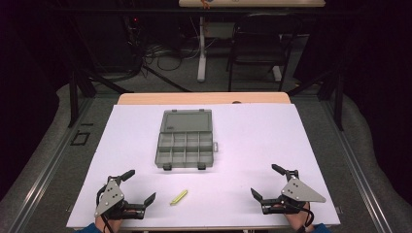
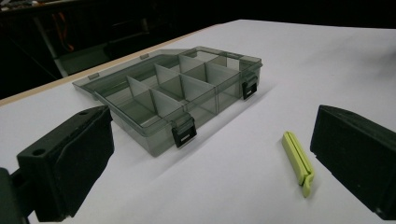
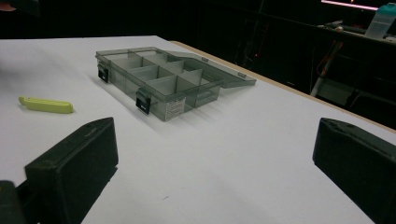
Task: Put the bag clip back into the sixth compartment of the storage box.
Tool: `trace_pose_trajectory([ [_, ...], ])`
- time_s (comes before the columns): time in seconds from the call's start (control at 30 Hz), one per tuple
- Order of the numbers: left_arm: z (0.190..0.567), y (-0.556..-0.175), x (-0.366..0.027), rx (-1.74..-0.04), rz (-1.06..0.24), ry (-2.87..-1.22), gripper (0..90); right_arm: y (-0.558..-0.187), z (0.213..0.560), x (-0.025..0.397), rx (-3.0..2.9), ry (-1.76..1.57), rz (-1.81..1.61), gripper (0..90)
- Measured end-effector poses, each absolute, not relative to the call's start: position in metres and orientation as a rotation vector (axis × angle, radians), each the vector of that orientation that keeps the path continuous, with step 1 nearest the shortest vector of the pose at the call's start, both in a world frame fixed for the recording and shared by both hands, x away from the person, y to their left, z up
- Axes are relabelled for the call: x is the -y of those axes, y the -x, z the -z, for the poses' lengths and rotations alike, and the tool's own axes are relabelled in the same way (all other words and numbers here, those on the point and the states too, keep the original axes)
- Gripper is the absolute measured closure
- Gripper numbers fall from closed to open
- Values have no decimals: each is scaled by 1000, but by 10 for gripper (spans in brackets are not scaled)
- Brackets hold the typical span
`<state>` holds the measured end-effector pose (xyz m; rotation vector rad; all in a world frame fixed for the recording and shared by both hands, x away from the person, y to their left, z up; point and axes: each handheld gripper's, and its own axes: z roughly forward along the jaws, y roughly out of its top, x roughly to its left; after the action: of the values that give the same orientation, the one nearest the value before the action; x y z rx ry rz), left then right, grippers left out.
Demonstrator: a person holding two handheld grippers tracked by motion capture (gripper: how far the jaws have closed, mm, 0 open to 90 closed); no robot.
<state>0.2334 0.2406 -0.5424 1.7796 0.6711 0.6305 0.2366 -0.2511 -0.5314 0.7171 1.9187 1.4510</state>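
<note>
A smoky grey compartment box (image 1: 186,144) lies open in the middle of the white table, its lid (image 1: 187,120) folded back flat on the far side; its compartments (image 2: 173,88) look empty. A small lime-green clip (image 1: 178,196) lies on the table in front of the box, also in the left gripper view (image 2: 297,161) and in the right gripper view (image 3: 45,104). My left gripper (image 1: 141,187) rests near the front left edge, open, with nothing between its jaws. My right gripper (image 1: 266,181) rests near the front right edge, open and holding nothing.
The white sheet (image 1: 252,141) covers a wooden table whose far edge (image 1: 204,98) shows. Beyond it stand a chair (image 1: 257,46), a white table leg (image 1: 201,48) and cables on the floor. Metal rails (image 1: 43,165) run along both sides.
</note>
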Motion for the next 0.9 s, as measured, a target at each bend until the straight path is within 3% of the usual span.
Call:
trace_pose_trajectory([
  [0.9, 524, -236, -222, -668, -640, -1905, 0, -237, 532, 250, -1926, -728, -1440, 0],
])
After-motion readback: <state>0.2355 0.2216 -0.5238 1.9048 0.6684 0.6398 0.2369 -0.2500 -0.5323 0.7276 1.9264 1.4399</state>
